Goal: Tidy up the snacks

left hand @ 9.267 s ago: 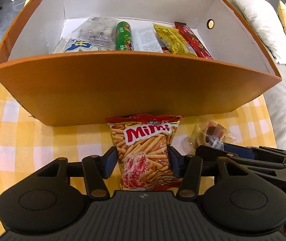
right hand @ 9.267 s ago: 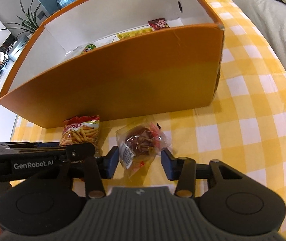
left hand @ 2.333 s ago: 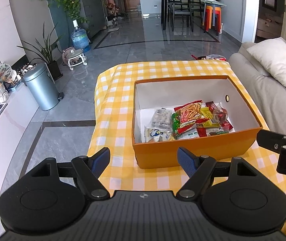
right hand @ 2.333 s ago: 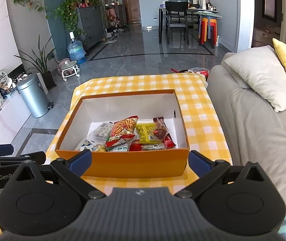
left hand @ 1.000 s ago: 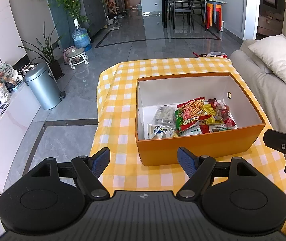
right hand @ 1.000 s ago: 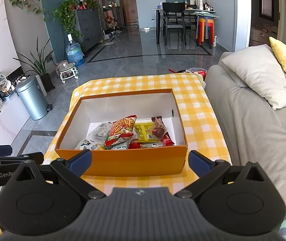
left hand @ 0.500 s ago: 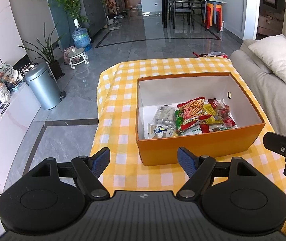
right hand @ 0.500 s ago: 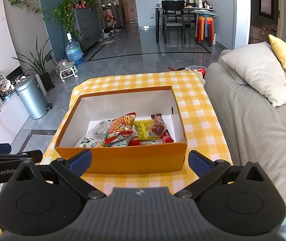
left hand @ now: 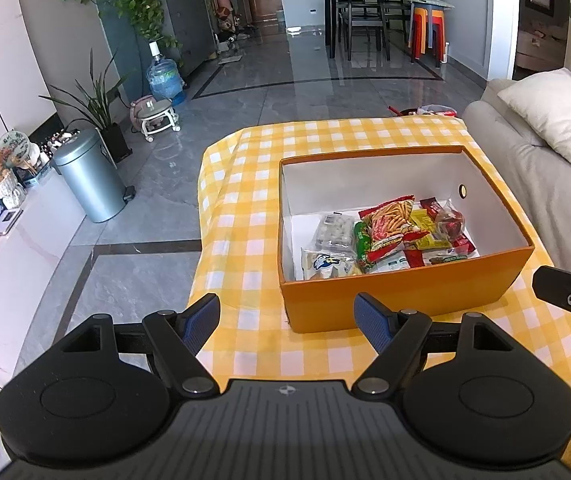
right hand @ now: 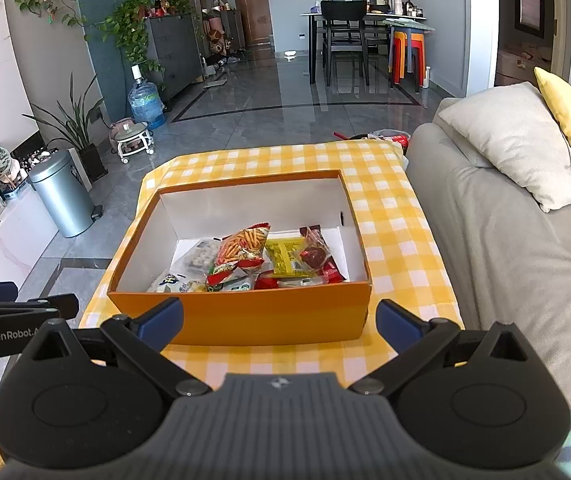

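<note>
Left wrist view | left gripper [left hand: 287, 316] and right gripper [right hand: 279, 318] held spread, empty | snacks [right hand: 261, 260] piled in orange box [right hand: 269, 316] | task judged complete; grippers best kept clear.

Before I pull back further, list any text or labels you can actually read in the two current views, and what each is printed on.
"GenRobot.A", cut off at the end: on the side of the left gripper, seen in the right wrist view.
Printing on the snack packets in the orange box, including the red fries bag and yellow packet: too small and blurred to read.
Nothing else is readable.
</note>
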A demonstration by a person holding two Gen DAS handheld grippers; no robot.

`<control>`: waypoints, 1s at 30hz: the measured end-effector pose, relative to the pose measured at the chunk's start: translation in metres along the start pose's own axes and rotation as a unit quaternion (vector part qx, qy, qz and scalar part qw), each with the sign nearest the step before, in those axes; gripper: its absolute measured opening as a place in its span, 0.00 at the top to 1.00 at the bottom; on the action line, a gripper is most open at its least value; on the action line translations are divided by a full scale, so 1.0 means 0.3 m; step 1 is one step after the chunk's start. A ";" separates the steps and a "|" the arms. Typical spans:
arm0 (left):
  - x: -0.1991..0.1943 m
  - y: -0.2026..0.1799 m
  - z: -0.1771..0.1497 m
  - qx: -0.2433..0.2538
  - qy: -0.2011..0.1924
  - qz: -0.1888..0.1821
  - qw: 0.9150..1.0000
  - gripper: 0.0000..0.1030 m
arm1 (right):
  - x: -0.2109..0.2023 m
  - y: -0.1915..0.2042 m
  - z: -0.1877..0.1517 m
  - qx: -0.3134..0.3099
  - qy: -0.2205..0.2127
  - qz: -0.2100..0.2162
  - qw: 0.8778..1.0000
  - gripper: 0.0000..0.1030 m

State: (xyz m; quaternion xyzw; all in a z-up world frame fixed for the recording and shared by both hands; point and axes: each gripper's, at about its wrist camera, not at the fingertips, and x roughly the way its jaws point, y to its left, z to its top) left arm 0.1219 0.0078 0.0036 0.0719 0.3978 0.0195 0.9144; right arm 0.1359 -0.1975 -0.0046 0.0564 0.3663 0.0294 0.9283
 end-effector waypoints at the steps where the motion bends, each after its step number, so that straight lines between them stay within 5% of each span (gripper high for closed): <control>1: 0.000 0.001 0.000 0.000 -0.001 0.000 1.000 0.13 | 0.000 0.000 0.000 0.000 0.000 0.000 1.000 0.04; 30: -0.017 0.021 -0.007 -0.014 -0.021 -0.030 0.999 0.14 | 0.010 0.001 -0.010 -0.002 0.009 -0.005 1.000 0.04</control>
